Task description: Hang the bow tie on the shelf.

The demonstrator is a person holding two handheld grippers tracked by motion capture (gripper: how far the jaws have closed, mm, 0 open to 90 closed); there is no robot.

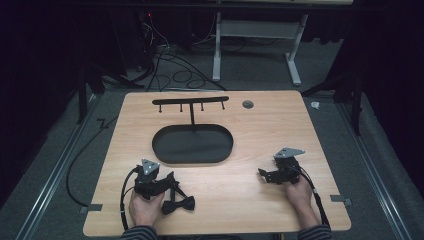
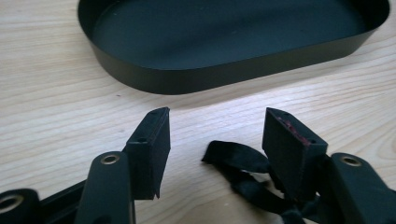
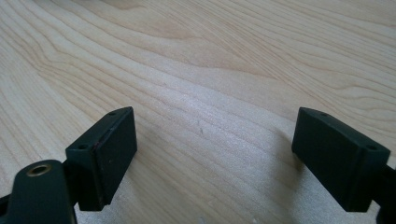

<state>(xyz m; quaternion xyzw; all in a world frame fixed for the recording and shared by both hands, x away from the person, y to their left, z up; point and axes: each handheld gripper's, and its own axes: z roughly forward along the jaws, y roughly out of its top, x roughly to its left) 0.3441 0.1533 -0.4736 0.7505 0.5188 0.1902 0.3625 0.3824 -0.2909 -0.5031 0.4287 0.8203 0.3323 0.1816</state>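
My left gripper (image 2: 212,128) is wide apart, jaws spread, nothing clamped. The bow tie (image 2: 243,172) lies on the table (image 1: 260,130) low between the jaws, bunched toward my right-hand jaw and touching or tucked against it; I can't tell if the fabric is caught under that jaw. From the high view the bow tie (image 1: 179,204) sits just beside my left hand (image 1: 145,207), near the front edge of the table.

My right gripper (image 3: 215,140) is also spread wide, holding nothing, bare wood between the jaws. In the high view it (image 1: 267,175) rests well apart from the bow tie, off at the right side.

Further out: the dark oval tray (image 2: 224,70) is just ahead of my left gripper, empty. Behind it stands the rack with hooks (image 1: 191,103), its post rising from the tray's far side.

Risks, my guess:
- Bow tie is off-centre in the jaws, so closing now may pinch only a strap or one wing, and it would dangle or slip out on the lift.
- Soft limp fabric could bunch and get pushed along the table instead of gripped.
- Loose strap could snag on the jaw, or on the tray rim if carried low.
- Tray is close ahead, so a forward reach could bump it.
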